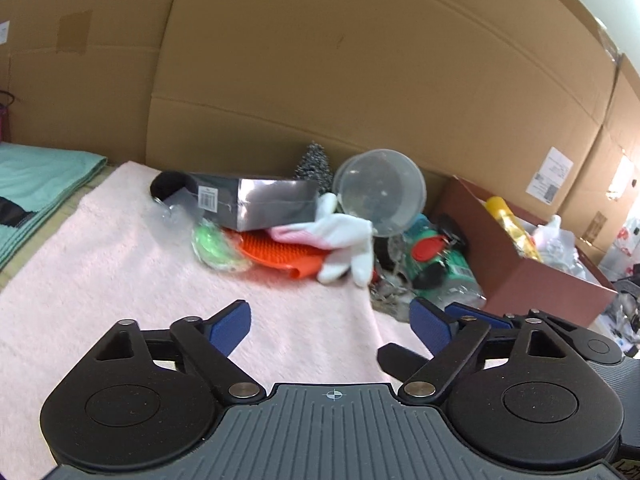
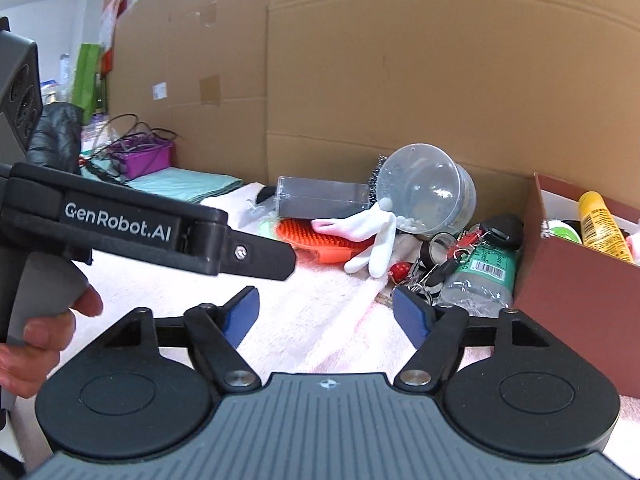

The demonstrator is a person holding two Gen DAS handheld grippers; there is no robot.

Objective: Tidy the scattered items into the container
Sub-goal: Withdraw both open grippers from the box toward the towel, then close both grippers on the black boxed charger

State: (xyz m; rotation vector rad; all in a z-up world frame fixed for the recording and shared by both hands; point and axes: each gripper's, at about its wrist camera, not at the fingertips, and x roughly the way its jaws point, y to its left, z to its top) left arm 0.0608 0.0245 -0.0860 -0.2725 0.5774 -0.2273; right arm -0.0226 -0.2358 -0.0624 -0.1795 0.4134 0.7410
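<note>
Left claw [image 1: 330,326] spread, blue pads apart, nothing between them, hovering over the pale pink fluffy towel [image 1: 120,280] that covers the bench. Right claw [image 2: 326,316] also spread and empty, over the same towel, close to the pile. In the right wrist view the left gripper's black body marked GenRobot.AI crosses the left side, with a person's hand [image 2: 36,336] on its grey handle.

Scattered items lie in a heap at the back of the towel against the brown cardboard wall [image 1: 320,60]:
- clear plastic round tub [image 1: 380,192] lying on its side, mouth away from the camera
- white fabric glove with pink cuff [image 1: 340,240] draped over the orange bristled silicone pad [image 1: 276,256], touching the tub
- clear rectangular plastic box with dark grey contents and barcode sticker [image 1: 256,200], lying flat, behind the orange pad
- green round item in clear wrap [image 1: 212,246], just left of the orange pad, blurred
- spiky grey brush head [image 1: 316,162] behind the box and tub
- crushed clear plastic bottle with green label [image 2: 486,276], beside the container
- bunch of keys with black fob [image 2: 500,230] and small red ball [image 2: 400,270], on and near the bottle

Container: reddish-brown cardboard box [image 2: 568,300], open top, at the right edge of the towel, just right of the bottle. Already inside: yellow cylindrical bottle [image 2: 600,224], plus a green round item and crumpled clear plastic.

Folded teal cloth [image 1: 40,176] at far left, apart from the pile.
</note>
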